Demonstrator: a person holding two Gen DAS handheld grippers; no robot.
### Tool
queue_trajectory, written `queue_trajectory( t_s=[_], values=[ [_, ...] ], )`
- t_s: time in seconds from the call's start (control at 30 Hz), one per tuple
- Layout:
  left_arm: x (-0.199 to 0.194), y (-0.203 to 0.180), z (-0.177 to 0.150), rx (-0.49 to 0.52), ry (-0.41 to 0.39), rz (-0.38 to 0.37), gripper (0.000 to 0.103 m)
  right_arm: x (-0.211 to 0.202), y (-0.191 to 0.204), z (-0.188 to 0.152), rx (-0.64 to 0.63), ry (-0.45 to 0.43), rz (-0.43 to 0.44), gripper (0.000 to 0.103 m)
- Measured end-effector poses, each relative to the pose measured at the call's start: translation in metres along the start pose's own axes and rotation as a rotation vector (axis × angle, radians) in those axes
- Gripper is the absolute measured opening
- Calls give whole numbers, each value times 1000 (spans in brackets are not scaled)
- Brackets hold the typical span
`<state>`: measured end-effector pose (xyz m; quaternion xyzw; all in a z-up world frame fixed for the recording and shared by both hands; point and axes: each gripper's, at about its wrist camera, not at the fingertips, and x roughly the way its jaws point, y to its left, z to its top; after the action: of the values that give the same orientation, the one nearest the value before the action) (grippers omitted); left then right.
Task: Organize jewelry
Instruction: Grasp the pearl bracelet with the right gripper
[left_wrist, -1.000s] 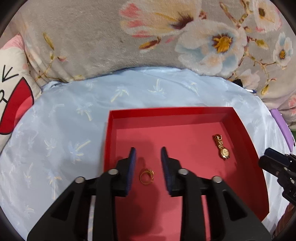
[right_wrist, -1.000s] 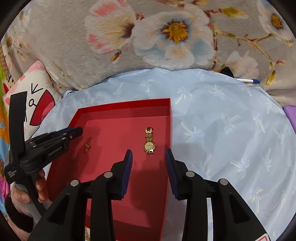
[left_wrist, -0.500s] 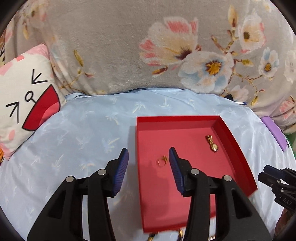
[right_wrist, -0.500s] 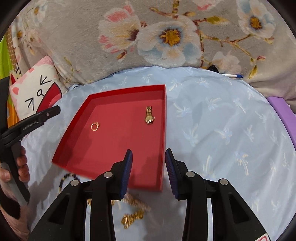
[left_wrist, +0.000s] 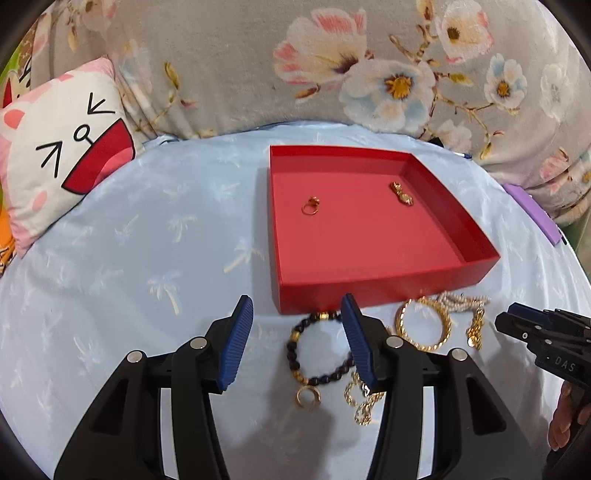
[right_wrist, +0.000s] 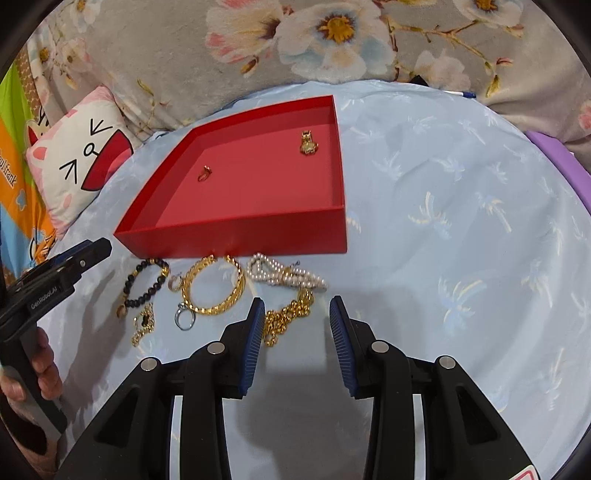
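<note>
Left wrist view: the left gripper (left_wrist: 297, 334), fingers spread and empty, hovers over the beaded bracelet (left_wrist: 318, 349); its neighbouring gold chain (left_wrist: 364, 400) could snag.

Right wrist view: the right gripper (right_wrist: 297, 325), also spread, nears the gold necklace (right_wrist: 286, 317) touching the pearl strand (right_wrist: 286, 275), near the red tray (right_wrist: 236, 236); tangling likely.

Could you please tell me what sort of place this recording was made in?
Probably a bedroom at home: a light blue sheet spread like bedding, a floral blanket behind, and a cartoon pillow beside it.

I'm in a home bedroom: a bed's blue sheet (left_wrist: 155, 240), floral blanket (left_wrist: 258, 55), cat cushion (left_wrist: 62, 147).
</note>
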<state>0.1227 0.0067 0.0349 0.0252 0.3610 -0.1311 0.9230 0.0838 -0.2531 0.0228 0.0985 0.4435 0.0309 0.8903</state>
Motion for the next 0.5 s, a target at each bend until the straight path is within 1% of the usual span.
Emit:
queue_trajectory(
  t_s=[0.1, 0.17, 0.27, 0.4, 0.5],
  values=[
    [3, -1, -9, -1, 3, 7, 49, 8, 0, 1, -9, -6, -9, 36],
    [7, 0, -12, -8, 14, 1, 52, 13, -2, 5, -12, -12, -17, 36],
    [11, 1, -16, -15, 21, 3, 53, 20, -5, 13, -18, -20, -17, 36],
    [16, -1, -22, -5, 33, -1, 53, 30, -6, 21, -41, -14, 3, 36],
    [19, -3, -26, 4, 43, 1, 54, 35, -7, 21, -34, 8, 40, 36]
  ],
)
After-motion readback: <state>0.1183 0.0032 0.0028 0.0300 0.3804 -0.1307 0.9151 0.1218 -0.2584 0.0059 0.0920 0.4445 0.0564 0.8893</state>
